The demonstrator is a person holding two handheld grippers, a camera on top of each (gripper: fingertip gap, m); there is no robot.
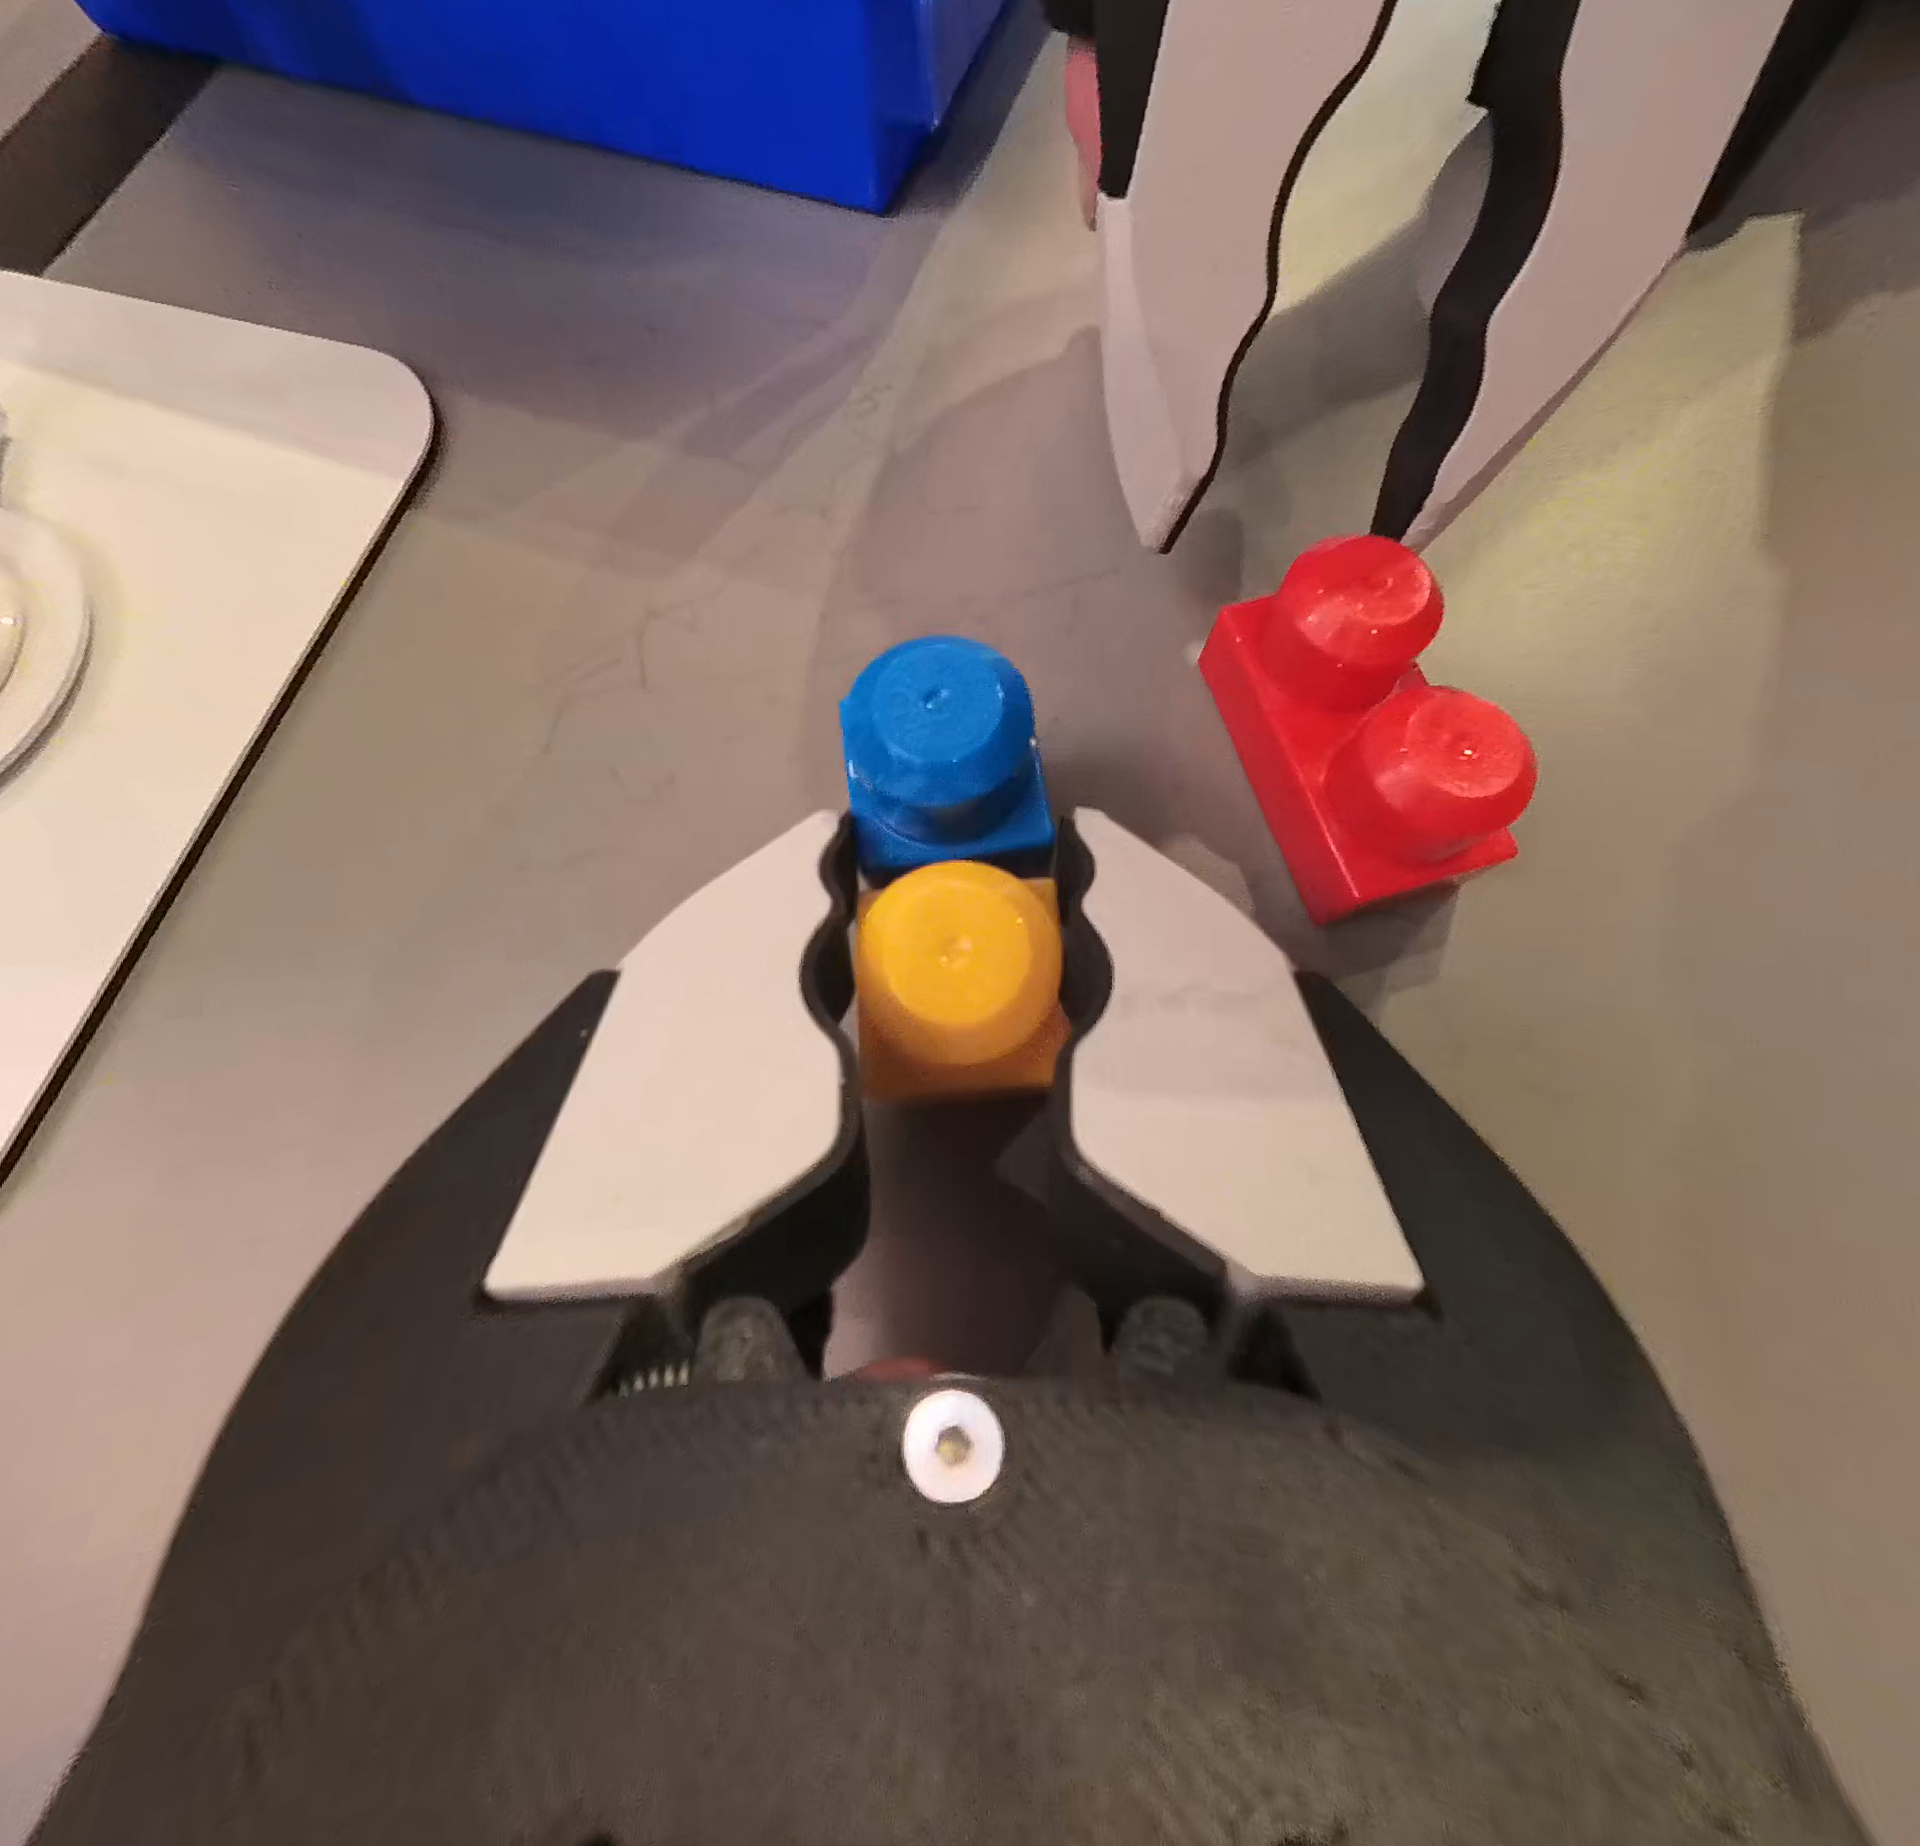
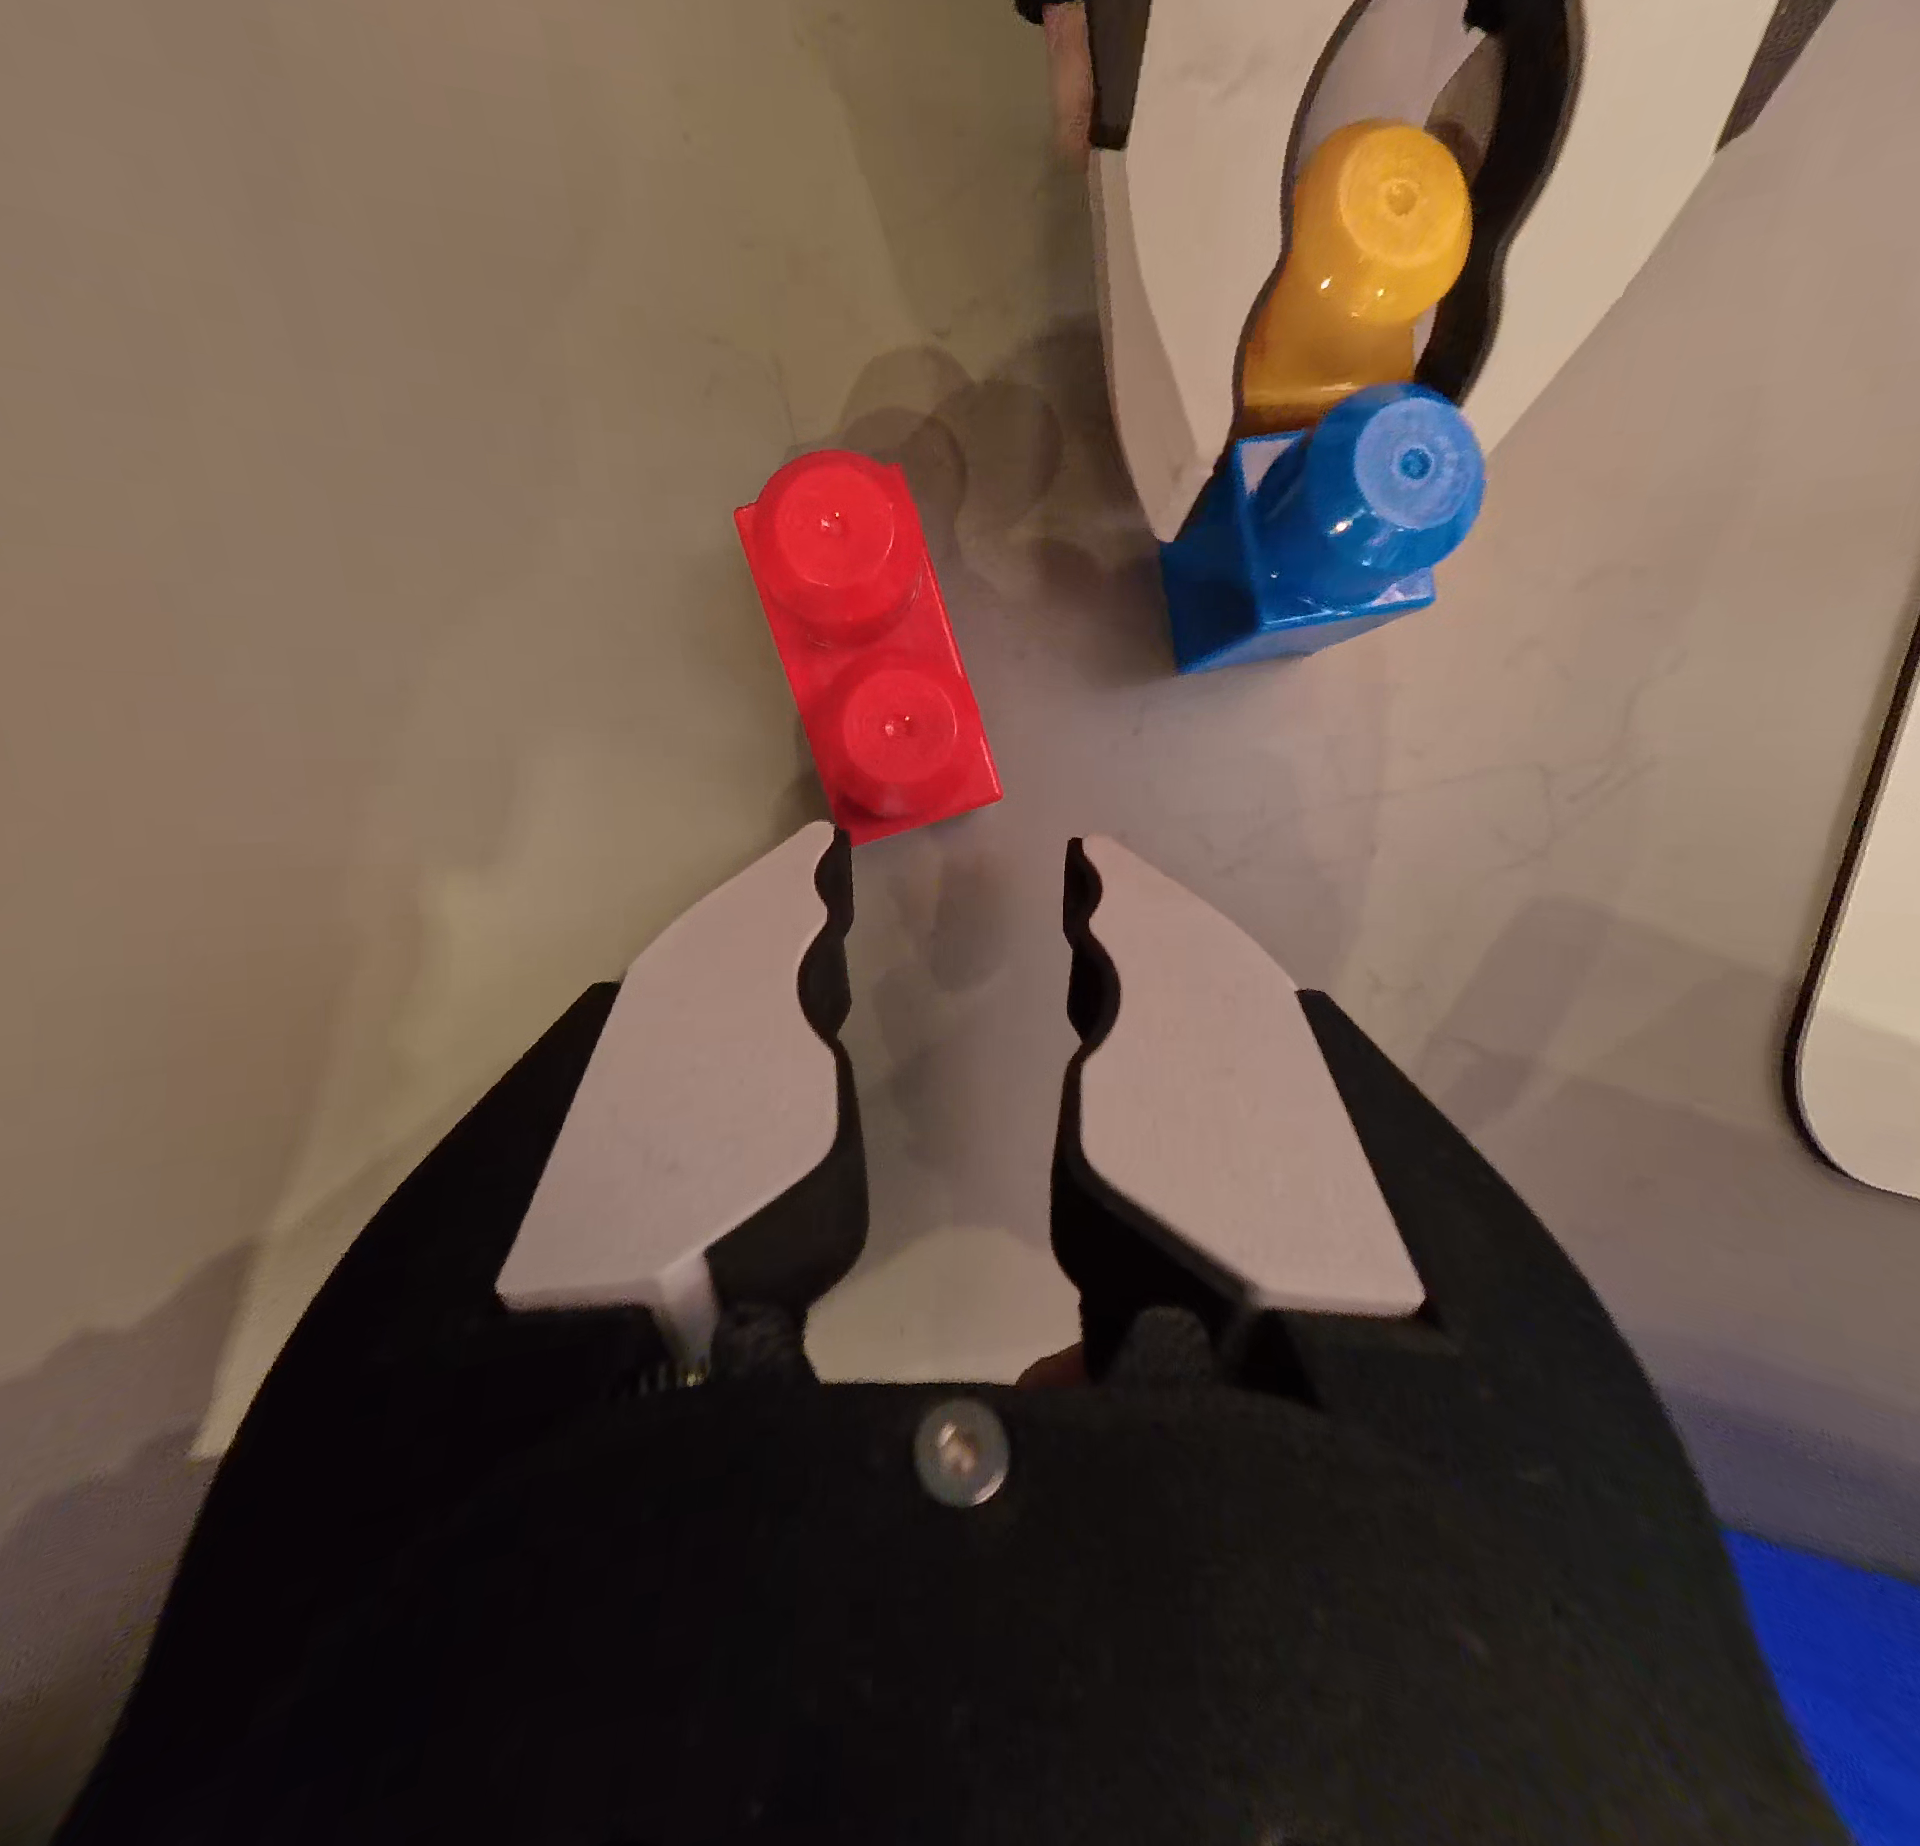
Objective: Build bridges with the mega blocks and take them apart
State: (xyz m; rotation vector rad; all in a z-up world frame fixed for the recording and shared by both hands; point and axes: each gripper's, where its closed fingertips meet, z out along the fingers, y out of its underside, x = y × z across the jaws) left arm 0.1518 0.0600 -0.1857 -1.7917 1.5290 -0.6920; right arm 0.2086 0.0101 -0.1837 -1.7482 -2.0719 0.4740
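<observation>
My left gripper [image 1: 956, 830] is shut on a yellow one-stud block [image 1: 956, 975]. Both pads press its sides. A blue one-stud block [image 1: 940, 757] stands right against the yellow one, with its near end between my fingertips. The right wrist view shows the same grasp, the yellow block [image 2: 1361, 238] between the left gripper's fingers [image 2: 1143, 342] and the blue block [image 2: 1309, 549] at their tips on the table. A red two-stud block [image 1: 1361, 726] lies on the grey table to the right. My right gripper [image 2: 956, 851] is open and empty, just short of the red block [image 2: 862, 653]. It also shows in the left wrist view [image 1: 1283, 539].
A blue bin [image 1: 582, 51] stands at the back of the table. A pale board with rounded corners [image 1: 156, 549] lies at the left and carries a clear glass object [image 1: 21, 653]. The board [image 2: 1870, 965] and the bin [image 2: 1818, 1692] also show in the right wrist view.
</observation>
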